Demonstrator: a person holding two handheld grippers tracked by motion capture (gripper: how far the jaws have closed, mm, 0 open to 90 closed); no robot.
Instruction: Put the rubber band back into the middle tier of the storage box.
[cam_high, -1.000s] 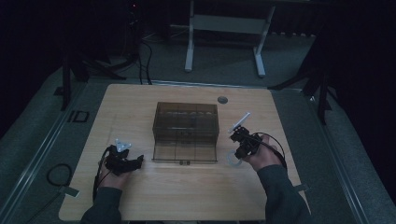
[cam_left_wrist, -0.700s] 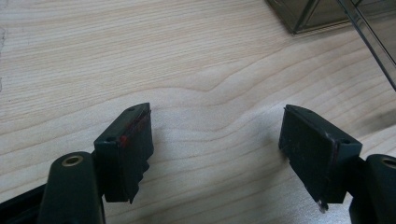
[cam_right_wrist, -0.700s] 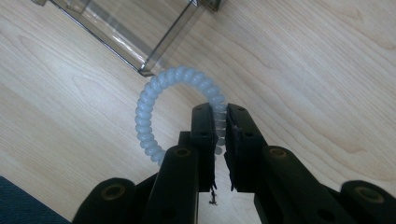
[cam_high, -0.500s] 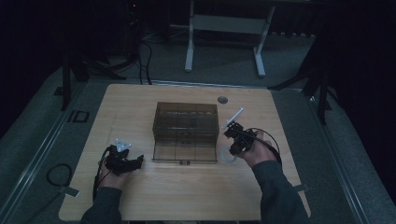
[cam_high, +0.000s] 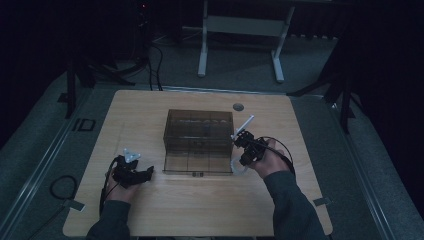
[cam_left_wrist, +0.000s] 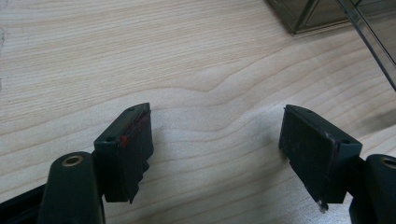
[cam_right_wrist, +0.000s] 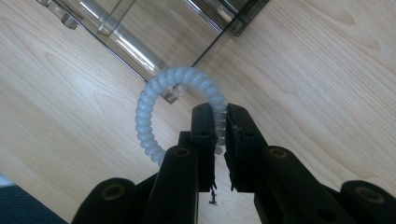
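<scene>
Coil ring (cam_right_wrist: 154, 109) sat pinched in the right gripper (cam_right_wrist: 220, 122) at frame centre, beside the box (cam_high: 199, 141); left gripper (cam_left_wrist: 217, 135) gaped wide, empty.

Part of the coil ring (cam_right_wrist: 154, 112) is hidden between the closed jaws. The box (cam_left_wrist: 327, 14) is cut off by the top edge in both gripper views. Its contents are too dim to be told from above.
</scene>
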